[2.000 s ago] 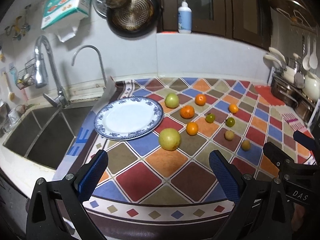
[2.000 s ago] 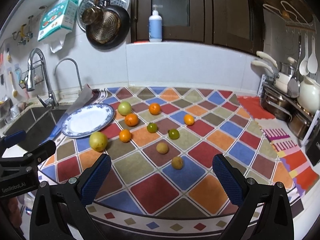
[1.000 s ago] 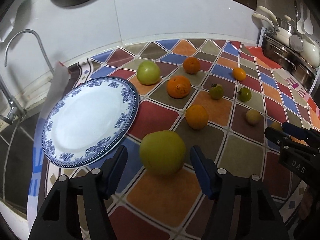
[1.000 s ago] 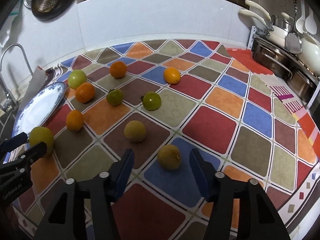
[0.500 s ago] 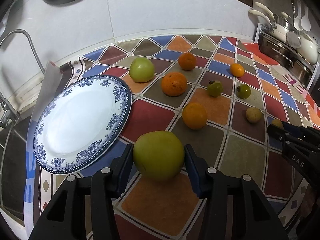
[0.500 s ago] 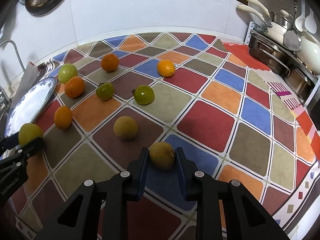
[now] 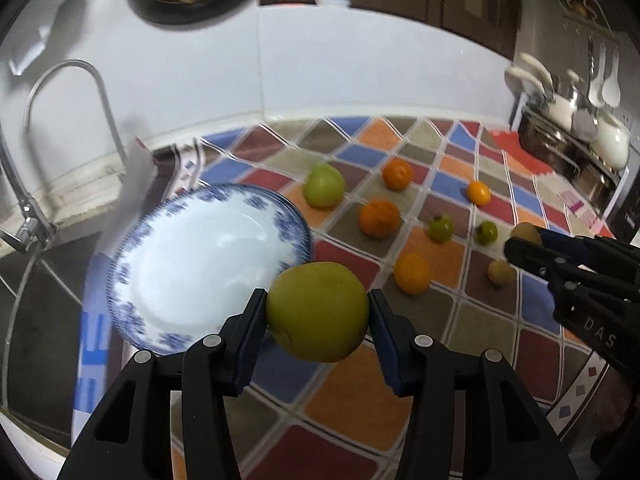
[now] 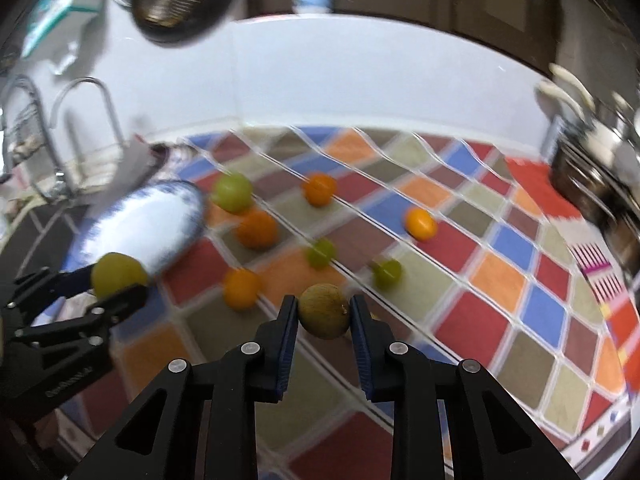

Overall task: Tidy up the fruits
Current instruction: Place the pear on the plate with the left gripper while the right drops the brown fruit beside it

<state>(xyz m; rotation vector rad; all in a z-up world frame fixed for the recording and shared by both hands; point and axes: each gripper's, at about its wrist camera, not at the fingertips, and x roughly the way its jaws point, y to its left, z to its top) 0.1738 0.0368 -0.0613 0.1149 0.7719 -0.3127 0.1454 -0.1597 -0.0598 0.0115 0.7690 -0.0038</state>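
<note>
- A large yellow-green fruit point(image 7: 317, 312), round and smooth with faint speckling, is sitting between the pads of the left gripper point(image 7: 317, 316), held clear of the chequered mat point(image 7: 356, 396).
- A small brownish-tan fruit point(image 8: 324, 311), dull-skinned with a dark stem spot, is sitting between the pads of the right gripper point(image 8: 324, 314), also off the mat.
- The left gripper's jaws are pinching the large fruit at its widest part, both blue pads pressing its sides.
- The right gripper's jaws are drawn almost together, clamping the small fruit on both sides.
- In the left wrist view, the blue-rimmed plate point(image 7: 132, 312) is lying empty just beyond and left of the held fruit, near the sink point(image 7: 36, 288).
- Remaining fruits are resting well apart on the mat: a green one point(image 7: 323, 191) beside the plate, oranges point(image 7: 379, 218) and small green ones point(image 7: 441, 229) further right.
- Bare mat is showing in front of both grippers; the right wrist view is blurring, so fine detail cannot be told.
</note>
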